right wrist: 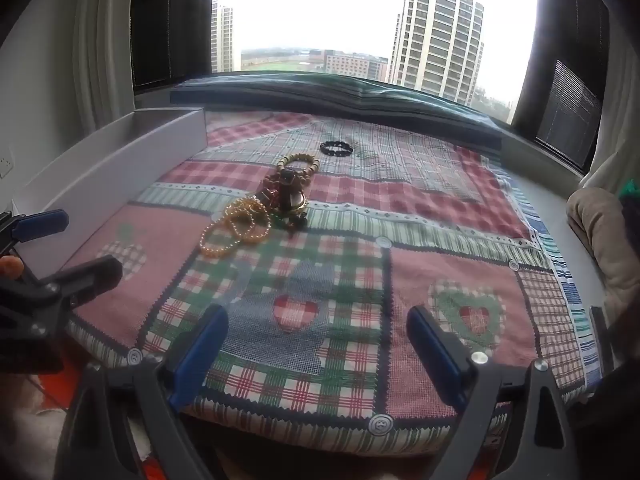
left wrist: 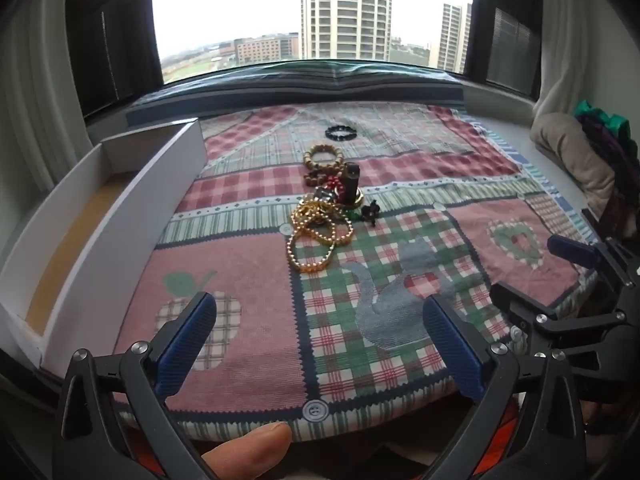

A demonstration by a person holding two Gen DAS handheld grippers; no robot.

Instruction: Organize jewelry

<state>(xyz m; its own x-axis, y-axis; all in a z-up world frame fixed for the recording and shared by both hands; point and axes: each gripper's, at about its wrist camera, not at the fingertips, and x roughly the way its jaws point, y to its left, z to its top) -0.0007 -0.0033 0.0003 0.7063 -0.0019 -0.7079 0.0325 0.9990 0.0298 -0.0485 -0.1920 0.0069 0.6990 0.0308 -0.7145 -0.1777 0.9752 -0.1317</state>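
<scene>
Gold bead necklace heap (left wrist: pixel 318 236) on patchwork checked cloth (left wrist: pixel 248 280), white cardboard tray (left wrist: pixel 120 216) alongside; no readable writing. We hold left gripper (left wrist: pixel 320 344), right gripper (right wrist: pixel 318 350) spread, empty.

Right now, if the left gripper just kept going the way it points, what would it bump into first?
Probably the patchwork cloth itself: the open left gripper tilts down at bare fabric, short of the gold bead necklace. Depth is hard to judge.

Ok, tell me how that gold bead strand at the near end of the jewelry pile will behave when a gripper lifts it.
The gold bead strand lies in loose overlapping loops, so it will probably hang limp and sag from one pinch point. Its round, shiny beads may slip between the pads. It overlaps the rest of the jewelry pile, so lifting could drag neighbours along.
</scene>
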